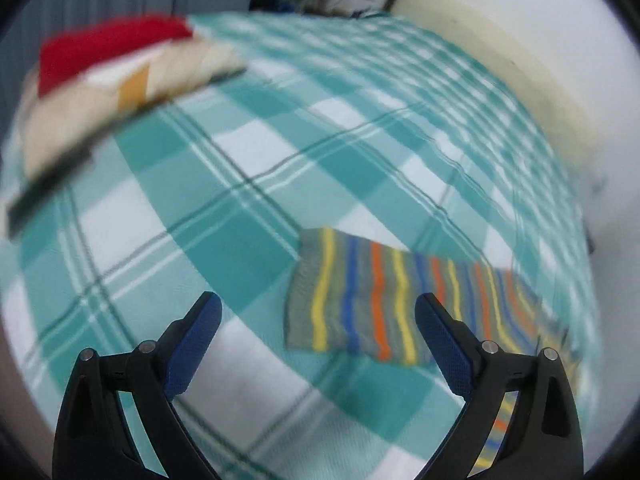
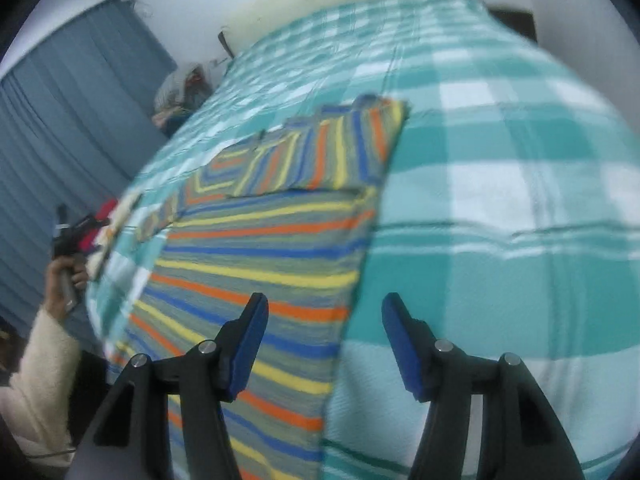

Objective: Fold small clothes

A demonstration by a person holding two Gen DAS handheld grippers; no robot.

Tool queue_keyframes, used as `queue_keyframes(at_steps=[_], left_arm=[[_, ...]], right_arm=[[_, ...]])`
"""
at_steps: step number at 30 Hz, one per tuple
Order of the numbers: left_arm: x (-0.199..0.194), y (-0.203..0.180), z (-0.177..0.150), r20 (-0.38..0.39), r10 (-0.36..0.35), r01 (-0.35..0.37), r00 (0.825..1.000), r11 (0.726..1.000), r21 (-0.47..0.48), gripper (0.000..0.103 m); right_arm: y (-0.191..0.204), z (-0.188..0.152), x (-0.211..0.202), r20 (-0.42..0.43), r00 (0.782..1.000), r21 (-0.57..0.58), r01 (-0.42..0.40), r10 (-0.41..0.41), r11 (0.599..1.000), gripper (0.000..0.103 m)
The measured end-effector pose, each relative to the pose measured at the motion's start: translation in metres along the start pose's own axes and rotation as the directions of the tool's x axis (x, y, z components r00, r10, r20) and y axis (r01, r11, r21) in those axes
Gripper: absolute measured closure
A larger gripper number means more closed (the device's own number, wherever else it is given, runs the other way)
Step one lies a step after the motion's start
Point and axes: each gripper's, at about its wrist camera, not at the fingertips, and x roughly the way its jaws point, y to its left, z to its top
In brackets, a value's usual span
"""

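Striped garment lies flat on the checked blanket, centre-left of the right wrist view, one sleeve apparently folded in. Left gripper and right gripper both spread, holding nothing. Folded stack sits upper left; most folds remain.

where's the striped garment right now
The striped garment lies flat on the teal checked blanket, under the open right tool; in the left wrist view it sits ahead-right of the open left tool.

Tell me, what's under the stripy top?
The stripy top lies flat on the green-and-white checked blanket, which shows all around it. One sleeve is folded on top. Whatever lies beneath the blanket is covered. Both pairs of jaws are open above it.
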Motion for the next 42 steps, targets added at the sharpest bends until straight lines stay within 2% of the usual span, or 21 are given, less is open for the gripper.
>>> queue_keyframes(at_steps=[1,3,6,9,10,11,12,13,16,18,20,21,24,27,30,33,37,39,40,42], left_arm=[[0.013,0.006,0.003,-0.031,-0.012,0.011,0.999,1.0,-0.012,0.005],[0.039,0.016,0.002,-0.08,0.013,-0.015,0.997,1.0,-0.028,0.006],[0.062,0.008,-0.002,-0.117,0.003,0.0,0.993,1.0,0.029,0.01],[0.074,-0.009,-0.001,-0.114,-0.011,0.024,0.993,0.993,0.115,0.025],[0.079,-0.014,-0.002,-0.113,-0.005,0.021,0.994,0.991,0.136,0.041],[0.081,-0.015,-0.001,-0.117,0.0,0.017,0.993,0.989,0.144,0.074],[0.083,-0.016,0.0,-0.122,0.007,0.011,0.992,0.989,0.149,0.094],[0.084,-0.016,0.002,-0.132,-0.007,0.026,0.991,0.99,0.141,0.101],[0.067,-0.029,0.007,-0.082,0.028,-0.015,0.996,0.988,0.152,0.101],[0.043,-0.059,0.007,-0.039,0.037,-0.027,0.999,0.972,0.235,0.101],[0.022,-0.095,0.0,-0.005,0.036,-0.032,0.999,0.939,0.344,0.101],[0.009,-0.121,-0.005,0.009,0.025,-0.027,1.0,0.913,0.407,0.101],[-0.019,-0.184,-0.017,0.011,-0.045,0.033,0.999,0.856,0.516,0.101],[-0.032,-0.254,-0.041,-0.02,-0.112,0.1,0.993,0.773,0.626,0.101],[-0.027,-0.309,-0.072,-0.063,-0.141,0.145,0.988,0.709,0.69,0.101],[-0.014,-0.349,-0.106,-0.105,-0.147,0.177,0.984,0.659,0.731,0.101],[0.008,-0.383,-0.153,-0.152,-0.133,0.202,0.979,0.614,0.763,0.101],[0.022,-0.393,-0.172,-0.166,-0.125,0.207,0.978,0.602,0.771,0.101],[0.028,-0.396,-0.179,-0.175,-0.123,0.214,0.977,0.598,0.772,0.1],[0.043,-0.403,-0.194,-0.204,-0.108,0.228,0.973,0.583,0.78,0.09]], right_arm=[[0.003,-0.002,0.003,-0.008,1.0,-0.026,0.012,-0.012,1.0,0.044],[0.013,-0.008,0.007,-0.02,0.998,-0.088,0.061,-0.063,0.994,0.044],[0.011,-0.015,0.01,-0.035,0.997,-0.099,0.068,-0.072,0.993,0.044],[0.006,-0.019,0.015,-0.038,0.996,-0.086,0.075,-0.079,0.993,0.044],[0.005,-0.018,0.017,-0.037,0.996,-0.082,0.08,-0.083,0.993,0.044],[0.004,-0.017,0.018,-0.034,0.996,-0.073,0.082,-0.085,0.994,0.044],[0.003,-0.017,0.018,-0.031,0.996,-0.063,0.079,-0.081,0.995,0.044],[0.002,-0.016,0.018,-0.029,0.997,-0.059,0.076,-0.078,0.995,0.044],[0.005,-0.014,0.014,-0.01,0.997,-0.068,0.078,-0.079,0.995,0.044],[0.008,-0.013,0.009,0.007,0.997,-0.079,0.076,-0.075,0.994,0.044],[0.011,-0.011,0.004,0.024,0.998,-0.082,0.065,-0.063,0.994,0.044],[0.011,-0.011,0.002,0.031,0.998,-0.083,0.057,-0.054,0.995,0.044],[0.014,-0.009,-0.003,0.043,0.998,-0.082,0.038,-0.034,0.996,0.044],[0.017,-0.01,-0.008,0.052,0.998,-0.091,0.034,-0.03,0.995,0.044],[0.018,-0.012,-0.013,0.061,0.998,-0.101,0.042,-0.036,0.994,0.044],[0.016,-0.013,-0.016,0.06,0.997,-0.095,0.043,-0.037,0.995,0.044],[0.011,-0.014,-0.02,0.064,0.997,-0.089,0.048,-0.042,0.995,0.044],[0.009,-0.015,-0.022,0.067,0.997,-0.085,0.051,-0.046,0.995,0.044],[0.008,-0.015,-0.022,0.067,0.997,-0.081,0.05,-0.045,0.995,0.044],[0.005,-0.015,-0.022,0.064,0.997,-0.074,0.05,-0.045,0.996,0.044]])
